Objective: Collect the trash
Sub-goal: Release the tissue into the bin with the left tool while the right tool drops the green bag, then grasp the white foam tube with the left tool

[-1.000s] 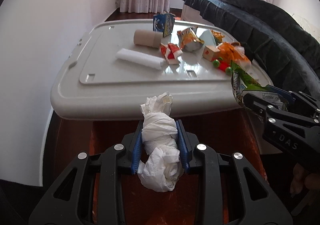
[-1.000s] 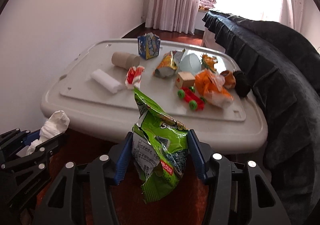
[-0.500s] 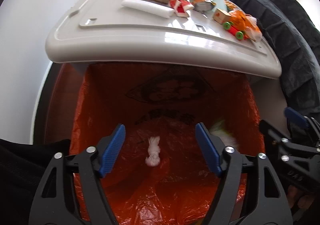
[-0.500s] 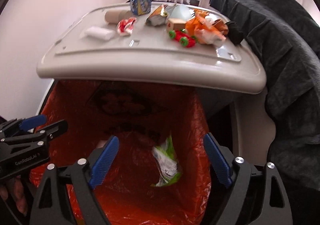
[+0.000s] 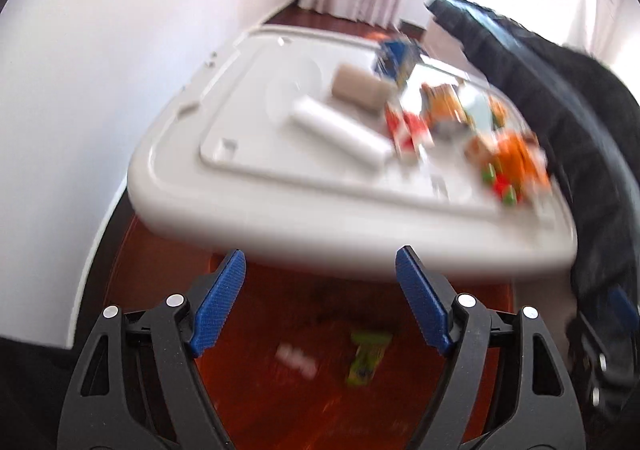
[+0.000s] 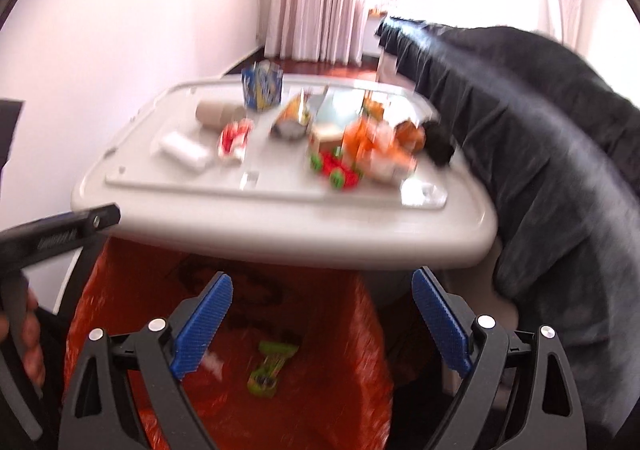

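Both views are motion-blurred. My left gripper [image 5: 320, 286] is open and empty above the orange trash bag [image 5: 248, 390]. My right gripper [image 6: 322, 310] is open and empty above the same bag [image 6: 120, 290]. A green snack bag [image 5: 366, 358] and a white tissue wad [image 5: 296, 358] lie at the bag's bottom; the snack bag also shows in the right wrist view [image 6: 270, 368], with the tissue [image 6: 210, 362] beside it. On the grey lid [image 5: 240, 185] lie a white roll [image 5: 340, 131], a cardboard tube [image 5: 358, 91], a red-white wrapper [image 5: 408, 127] and a blue carton [image 5: 398, 59].
Further right on the lid [image 6: 280, 226] are an orange wrapper [image 6: 372, 147], a red-green toy car [image 6: 336, 169] and a wooden block [image 6: 326, 137]. A dark sofa [image 6: 560, 153] borders the right side. A white wall [image 5: 100, 69] stands at the left.
A second ago each gripper held trash; both opened and dropped the tissue and snack bag into the bag. Now both grippers have tilted up toward the lid, still open.
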Motion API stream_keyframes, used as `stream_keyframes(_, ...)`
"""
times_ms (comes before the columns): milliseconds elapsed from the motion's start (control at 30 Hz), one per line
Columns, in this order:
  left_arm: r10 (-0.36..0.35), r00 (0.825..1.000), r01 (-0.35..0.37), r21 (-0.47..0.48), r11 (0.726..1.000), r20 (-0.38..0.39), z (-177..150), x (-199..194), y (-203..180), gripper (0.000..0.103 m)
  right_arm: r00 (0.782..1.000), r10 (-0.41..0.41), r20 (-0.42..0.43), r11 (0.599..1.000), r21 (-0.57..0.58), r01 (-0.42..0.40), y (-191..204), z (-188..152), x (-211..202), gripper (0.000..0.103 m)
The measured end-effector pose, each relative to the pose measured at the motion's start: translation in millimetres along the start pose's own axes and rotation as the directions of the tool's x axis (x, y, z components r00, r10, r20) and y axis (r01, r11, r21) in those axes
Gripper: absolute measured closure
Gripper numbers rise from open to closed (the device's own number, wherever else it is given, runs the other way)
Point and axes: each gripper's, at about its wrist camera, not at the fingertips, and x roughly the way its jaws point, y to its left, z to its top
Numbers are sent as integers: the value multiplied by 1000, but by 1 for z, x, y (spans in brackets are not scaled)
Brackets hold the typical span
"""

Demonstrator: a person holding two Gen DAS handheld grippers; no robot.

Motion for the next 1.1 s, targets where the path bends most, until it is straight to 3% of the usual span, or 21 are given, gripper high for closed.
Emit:
stream_keyframes(167,35,999,-34,-71,997,15,44,30,-9,27,994,-46,97,999,-18,48,-6,29,0,10)
stream_keyframes(367,66,998,-68,-122,990,-16,81,78,-27,27,990,-40,136,999,18,38,-13,52,9,10)
stream_keyframes(633,130,990,-136,-156,978,-45,100,125,-34,27,980,-38,195,999,36,32,-22,59,14,5)
stream_keyframes(833,208,977,-213,-140,967,-50,99,145,-27,28,983,-59,171,996,72,47,-34,61,23,5)
stream_keyframes(967,210,978,-210,-82,974,-10,97,143,-27,58,983,-79,164,994,85,66,-38,62,28,5)
stream_keyframes(1100,162,987,-162,-43,986,15,92,134,-25,72,979,-119,168,991,85,106,-42,67,35,5)
